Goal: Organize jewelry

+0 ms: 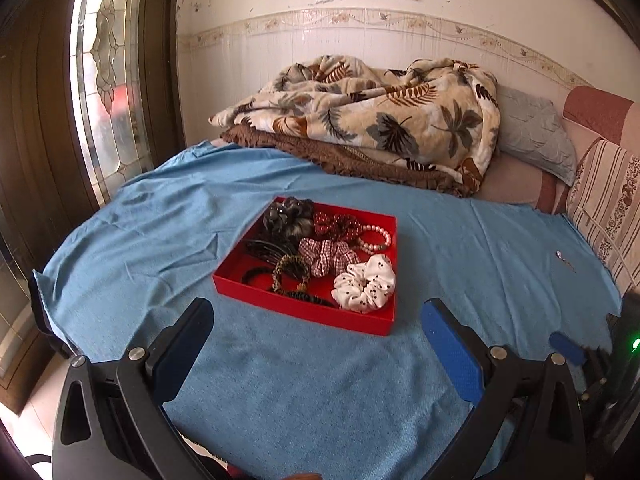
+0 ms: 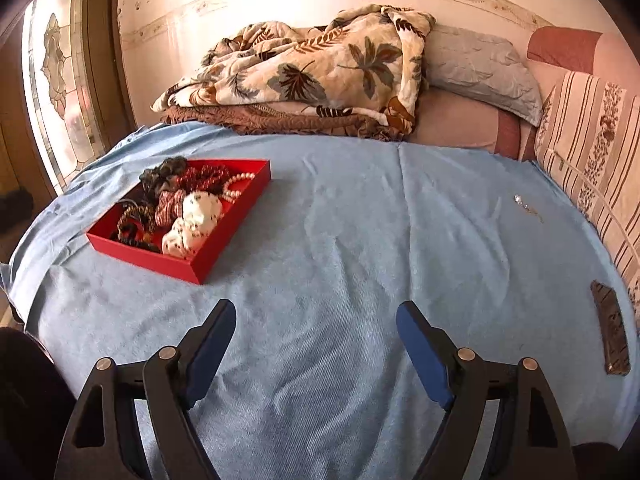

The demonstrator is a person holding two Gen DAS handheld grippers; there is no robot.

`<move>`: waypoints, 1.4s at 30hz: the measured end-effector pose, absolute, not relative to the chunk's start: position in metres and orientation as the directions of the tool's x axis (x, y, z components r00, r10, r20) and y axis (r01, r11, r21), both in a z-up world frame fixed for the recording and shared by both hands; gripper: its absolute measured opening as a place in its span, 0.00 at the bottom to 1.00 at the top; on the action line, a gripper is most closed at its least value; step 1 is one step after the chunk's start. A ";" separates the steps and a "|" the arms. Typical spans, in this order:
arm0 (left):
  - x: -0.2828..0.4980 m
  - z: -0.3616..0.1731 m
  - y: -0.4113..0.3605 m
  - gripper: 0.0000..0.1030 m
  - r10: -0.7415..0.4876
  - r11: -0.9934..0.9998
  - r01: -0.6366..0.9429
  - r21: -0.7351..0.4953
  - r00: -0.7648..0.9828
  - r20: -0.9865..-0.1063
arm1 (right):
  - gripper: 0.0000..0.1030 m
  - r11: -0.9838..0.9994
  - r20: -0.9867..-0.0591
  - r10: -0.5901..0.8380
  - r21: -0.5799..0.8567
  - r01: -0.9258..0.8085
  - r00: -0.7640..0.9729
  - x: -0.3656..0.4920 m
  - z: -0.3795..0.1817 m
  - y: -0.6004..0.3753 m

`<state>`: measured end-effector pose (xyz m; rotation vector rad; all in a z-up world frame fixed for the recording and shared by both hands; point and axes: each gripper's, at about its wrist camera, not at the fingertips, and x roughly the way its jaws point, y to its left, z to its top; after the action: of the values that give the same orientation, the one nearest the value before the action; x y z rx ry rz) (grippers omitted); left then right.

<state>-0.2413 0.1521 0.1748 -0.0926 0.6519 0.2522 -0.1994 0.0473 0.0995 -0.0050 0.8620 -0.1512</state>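
Red card walls mark the tray [image 1: 304,312] in the left wrist view, sitting on the blue cloth [image 1: 140,240] just ahead of the left gripper [image 1: 316,316], whose jaws stand wide and hold nothing. It already carries the white scrunchie [image 1: 365,283], a checked scrunchie [image 1: 328,255], a pearl bracelet [image 1: 376,238] and dark hair clips. A small shiny piece of jewelry [image 1: 562,258] lies loose on the cloth, well apart to the right. In the right wrist view that shiny piece [image 2: 526,206] lies ahead and to the right of the right gripper [image 2: 316,320], which hovers low over bare cloth, level, fingers spread wide and empty. The tray [image 2: 224,248] is off to its left; a dark flat object [image 2: 610,330] lies near the right edge. Likely next is fetching the loose piece: approach low and pinch gently, since it looks thin and may snag or slip on the cloth.
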 end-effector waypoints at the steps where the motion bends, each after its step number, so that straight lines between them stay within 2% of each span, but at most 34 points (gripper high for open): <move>1: -0.241 0.174 0.152 1.00 0.204 0.965 -0.264 -0.008 0.762 -0.615 | 0.84 0.989 -0.753 -0.138 -0.071 0.129 0.643 -0.198 0.103 0.048; 19: -0.244 0.159 0.175 1.00 0.193 0.951 -0.304 -0.055 0.723 -0.663 | 0.89 0.990 -0.729 -0.136 -0.113 0.079 0.671 -0.186 0.135 0.076; 42: -0.242 0.140 0.193 1.00 0.165 0.942 -0.323 -0.093 0.686 -0.709 | 0.90 0.983 -0.741 -0.158 -0.182 0.032 0.653 -0.184 0.125 0.102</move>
<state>-0.2416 0.1931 0.1401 -0.2178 0.7687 0.2760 -0.1838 0.1021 0.1247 -0.1580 0.8534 -0.1085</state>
